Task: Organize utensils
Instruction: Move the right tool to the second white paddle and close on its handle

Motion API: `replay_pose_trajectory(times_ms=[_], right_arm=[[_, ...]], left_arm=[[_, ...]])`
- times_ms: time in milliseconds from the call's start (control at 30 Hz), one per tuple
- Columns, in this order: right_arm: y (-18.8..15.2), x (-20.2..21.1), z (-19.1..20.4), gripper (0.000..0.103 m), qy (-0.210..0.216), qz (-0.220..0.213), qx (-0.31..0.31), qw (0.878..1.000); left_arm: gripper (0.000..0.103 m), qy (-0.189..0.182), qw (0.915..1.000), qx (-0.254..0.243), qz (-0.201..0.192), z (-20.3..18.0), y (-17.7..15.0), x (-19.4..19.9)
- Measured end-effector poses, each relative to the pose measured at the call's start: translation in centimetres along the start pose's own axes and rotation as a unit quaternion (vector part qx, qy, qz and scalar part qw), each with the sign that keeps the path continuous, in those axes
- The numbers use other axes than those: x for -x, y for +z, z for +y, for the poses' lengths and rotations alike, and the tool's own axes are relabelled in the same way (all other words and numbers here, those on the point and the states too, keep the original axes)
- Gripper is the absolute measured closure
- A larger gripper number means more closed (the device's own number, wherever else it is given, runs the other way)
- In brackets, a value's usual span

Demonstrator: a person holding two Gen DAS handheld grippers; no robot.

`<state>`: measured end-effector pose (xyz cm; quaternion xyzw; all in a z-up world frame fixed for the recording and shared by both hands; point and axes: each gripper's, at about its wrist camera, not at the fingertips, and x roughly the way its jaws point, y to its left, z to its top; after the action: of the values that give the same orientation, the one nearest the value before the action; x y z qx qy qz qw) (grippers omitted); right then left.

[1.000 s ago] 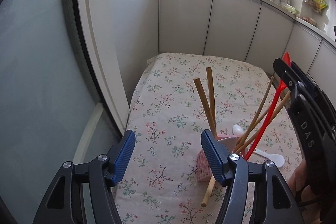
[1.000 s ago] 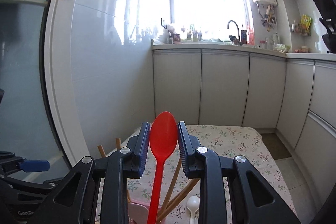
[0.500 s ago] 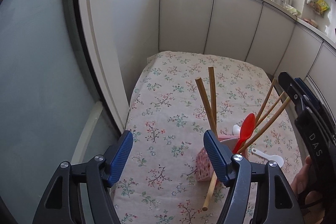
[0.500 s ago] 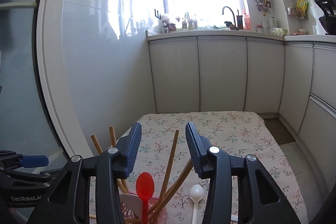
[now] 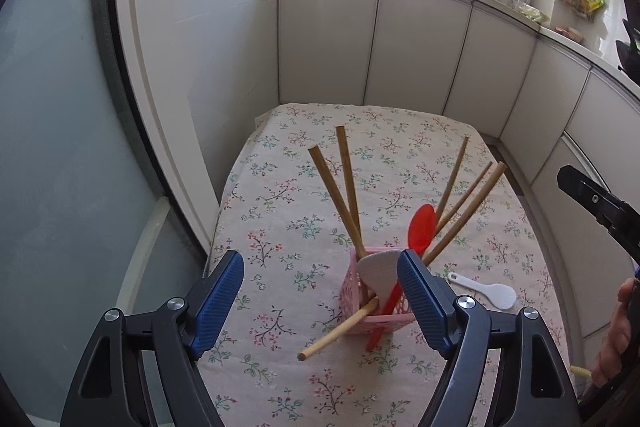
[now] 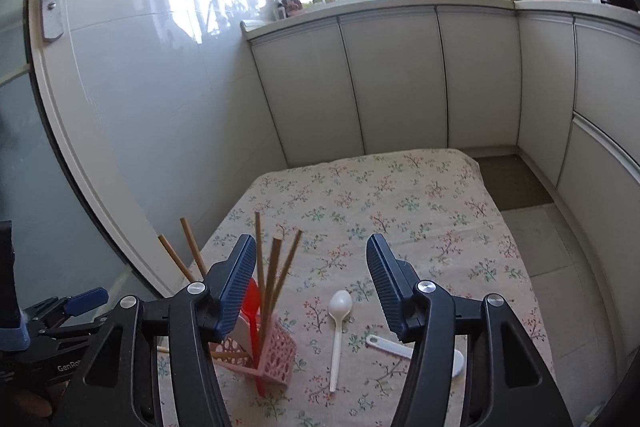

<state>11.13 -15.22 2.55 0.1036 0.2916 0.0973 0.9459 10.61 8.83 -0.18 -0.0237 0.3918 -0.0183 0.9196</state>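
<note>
A pink mesh basket [image 5: 352, 295] [image 6: 280, 351] stands on the floral tablecloth [image 5: 280, 195]. It holds several wooden chopsticks [image 5: 348, 187] [image 6: 276, 267], a red spoon [image 5: 421, 227] [image 6: 252, 301] and a white flat scoop [image 5: 378, 273]. One chopstick pokes out through its side. My left gripper [image 5: 319, 259] hovers just before the basket, jaws opening, nothing between them. My right gripper [image 6: 311, 241] is right of the basket, jaws opening and empty. A white plastic spoon [image 6: 339, 323] and a short white spoon [image 5: 490, 291] [image 6: 390, 345] lie on the cloth.
White cabinets [image 6: 400, 75] ring the table's far and right sides, and a glass door [image 5: 60, 147] stands at the left. A hand [image 5: 614, 331] behind the right gripper shows at the left wrist view's right edge, with a chopstick end [image 5: 580, 371] beside it.
My right gripper let go of the red spoon, which dropped into the pink basket. That gripper opened and drew away to the right. My left gripper's jaws widened a little.
</note>
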Motion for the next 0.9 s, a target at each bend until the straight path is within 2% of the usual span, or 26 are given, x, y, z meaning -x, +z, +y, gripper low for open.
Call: replay_pose_trajectory(times_ms=[133, 333, 667, 900], right_arm=[[-0.4, 0.5, -2.5, 0.04, -0.003, 0.043, -0.031, 0.999], [-1.5, 0.5, -6.3, 0.04, -0.031, 0.109, -0.071, 0.991], [-4.0, -1.3, -11.9, 0.04, -0.047, 0.206, -0.135, 0.968], [-5.7, -2.6, -15.9, 0.04, -0.055, 0.256, -0.18, 0.948]], left_arm=[[0.02, -0.006, 0.9996, -0.026, 0.001, -1.9, -0.7, 0.5], [0.019, -0.025, 0.9978, -0.061, 0.012, -4.4, -1.7, 0.8], [0.019, -0.043, 0.99, -0.133, 0.019, -9.5, -3.4, 1.0], [0.019, -0.06, 0.9831, -0.164, 0.055, -12.9, -5.0, -1.0]])
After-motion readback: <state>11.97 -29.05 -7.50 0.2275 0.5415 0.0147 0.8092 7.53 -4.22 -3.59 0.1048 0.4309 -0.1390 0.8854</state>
